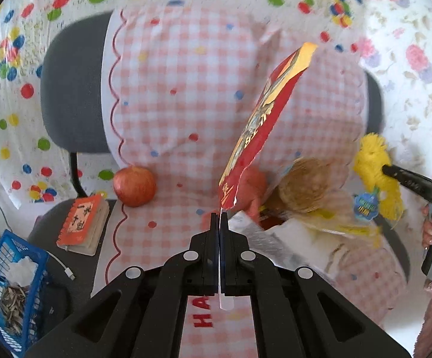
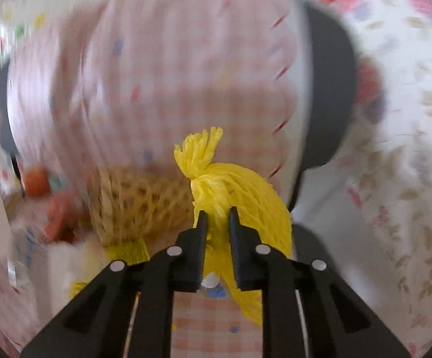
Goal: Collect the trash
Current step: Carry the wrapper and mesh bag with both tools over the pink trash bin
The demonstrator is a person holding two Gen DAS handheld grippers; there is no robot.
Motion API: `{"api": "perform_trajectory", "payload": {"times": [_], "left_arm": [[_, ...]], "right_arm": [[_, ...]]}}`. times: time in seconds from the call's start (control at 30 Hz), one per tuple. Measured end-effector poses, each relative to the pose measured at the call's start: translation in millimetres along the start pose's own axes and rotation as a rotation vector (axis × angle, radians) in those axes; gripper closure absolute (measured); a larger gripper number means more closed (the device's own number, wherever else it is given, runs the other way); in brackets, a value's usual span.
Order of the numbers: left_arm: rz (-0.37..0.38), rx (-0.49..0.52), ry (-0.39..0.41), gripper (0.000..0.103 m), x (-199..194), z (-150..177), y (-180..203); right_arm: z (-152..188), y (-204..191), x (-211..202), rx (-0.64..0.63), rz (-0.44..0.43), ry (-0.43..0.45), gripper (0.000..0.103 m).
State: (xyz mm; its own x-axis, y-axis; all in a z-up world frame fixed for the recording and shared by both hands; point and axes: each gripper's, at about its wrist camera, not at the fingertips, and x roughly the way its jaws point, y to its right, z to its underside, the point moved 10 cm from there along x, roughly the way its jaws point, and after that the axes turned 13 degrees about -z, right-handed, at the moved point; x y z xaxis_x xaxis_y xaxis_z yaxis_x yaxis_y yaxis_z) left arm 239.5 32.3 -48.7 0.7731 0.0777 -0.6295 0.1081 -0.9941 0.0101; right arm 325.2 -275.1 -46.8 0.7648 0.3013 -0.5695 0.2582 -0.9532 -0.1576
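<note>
The left gripper (image 1: 219, 219) pinches only the corner of the red snack wrapper (image 1: 263, 119) lifted right of the apple (image 1: 135, 185), while the right gripper (image 2: 218, 219) clamps the yellow net (image 2: 245, 197) further right, so either limp piece might slip free before reaching the blue basket (image 1: 16, 271).

Left gripper (image 1: 219, 219) pinches red wrapper (image 1: 263, 128); apple (image 1: 134, 185) beside notebook (image 1: 83, 224).

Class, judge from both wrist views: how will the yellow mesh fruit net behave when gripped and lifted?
The yellow mesh net probably behaves floppy: it bunches and drapes between the right gripper fingers. It looks light, being open netting. It seems unlikely to slip, since its strands can snag the ridged pads.
</note>
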Motion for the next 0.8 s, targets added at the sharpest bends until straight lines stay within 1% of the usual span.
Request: {"api": "perform_trajectory", "payload": {"times": [0.03, 0.1, 0.17, 0.2, 0.27, 0.3, 0.43, 0.53, 0.7, 0.8], "left_arm": [[0.019, -0.004, 0.023, 0.103, -14.3, -3.5, 4.2], [0.060, -0.008, 0.060, 0.103, -38.8, -6.6, 13.9], [0.111, -0.016, 0.078, 0.103, -59.0, -4.2, 25.8], [0.156, -0.019, 0.081, 0.103, -71.4, 0.3, 35.8], [0.225, -0.016, 0.071, 0.103, -87.9, 14.2, 55.8], [0.247, -0.010, 0.069, 0.103, -92.9, 19.7, 63.1], [0.332, 0.039, 0.044, 0.103, -111.9, 53.2, 100.0], [0.386, 0.063, 0.015, 0.103, -119.9, 80.3, 120.5], [0.413, 0.150, 0.037, 0.103, -135.4, 123.4, 153.4], [0.447, 0.182, 0.016, 0.103, -138.6, 144.4, 170.4]], "right_arm": [[-3.3, 0.0, -22.7, 0.016, -0.013, 0.039, 0.090], [-2.4, -3.0, -58.5, 0.046, -0.054, 0.088, 0.090], [6.5, -4.0, -88.6, 0.084, -0.087, 0.115, 0.090], [12.6, -7.7, -101.6, 0.098, -0.103, 0.122, 0.090], [32.6, -16.9, -124.7, 0.122, -0.132, 0.134, 0.090], [45.9, -20.4, -136.8, 0.129, -0.134, 0.138, 0.090], [86.7, -28.5, -163.3, 0.170, -0.149, 0.136, 0.090], [118.0, -28.7, -182.7, 0.199, -0.132, 0.134, 0.089], [164.7, -28.9, -210.5, 0.210, -0.054, 0.128, 0.089], [190.7, -26.5, -220.4, 0.239, -0.032, 0.115, 0.089]]}}
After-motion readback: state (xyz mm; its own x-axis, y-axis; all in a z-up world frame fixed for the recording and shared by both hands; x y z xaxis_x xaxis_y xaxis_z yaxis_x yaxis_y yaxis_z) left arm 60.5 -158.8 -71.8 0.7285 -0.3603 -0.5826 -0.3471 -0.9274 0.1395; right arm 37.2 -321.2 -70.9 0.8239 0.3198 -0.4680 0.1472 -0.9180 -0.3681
